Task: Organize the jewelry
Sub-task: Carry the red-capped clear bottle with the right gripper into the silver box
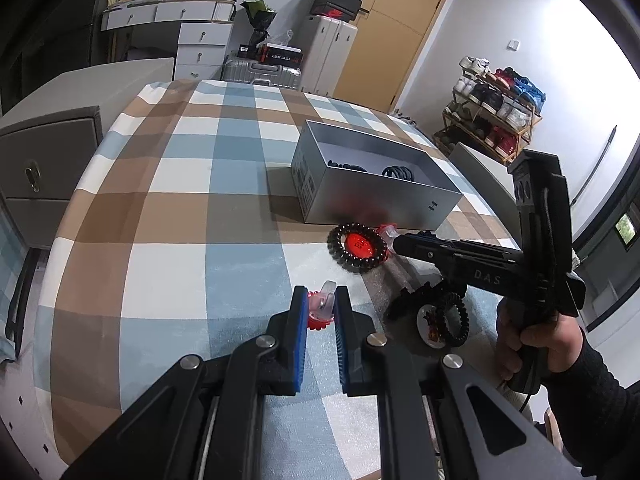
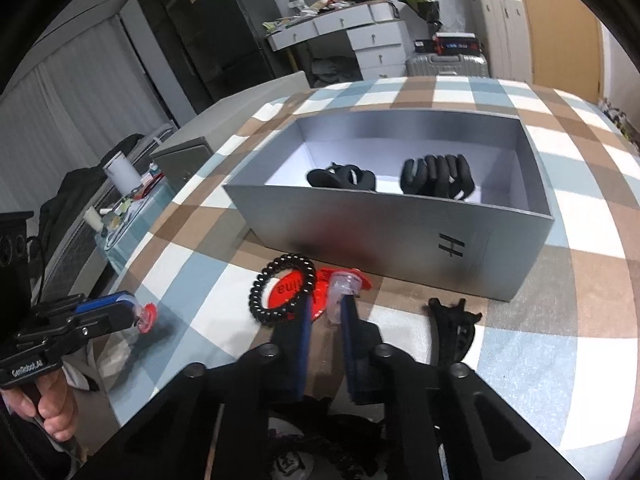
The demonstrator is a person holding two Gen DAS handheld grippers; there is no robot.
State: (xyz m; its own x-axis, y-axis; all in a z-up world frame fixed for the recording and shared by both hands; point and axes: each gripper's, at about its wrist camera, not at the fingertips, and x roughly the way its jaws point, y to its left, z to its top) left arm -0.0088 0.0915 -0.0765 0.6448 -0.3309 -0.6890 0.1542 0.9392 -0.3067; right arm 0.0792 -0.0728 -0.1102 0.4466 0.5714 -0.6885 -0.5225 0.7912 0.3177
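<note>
checked tablecloth, shoe rack (full), wooden door, suitcases

A checked cloth is covering the table; white drawers, suitcases, a wooden door and a shoe rack are lining the walls.

Checked surface carrying open grey box, black coil bracelet over red disc, black hair claw.
</note>
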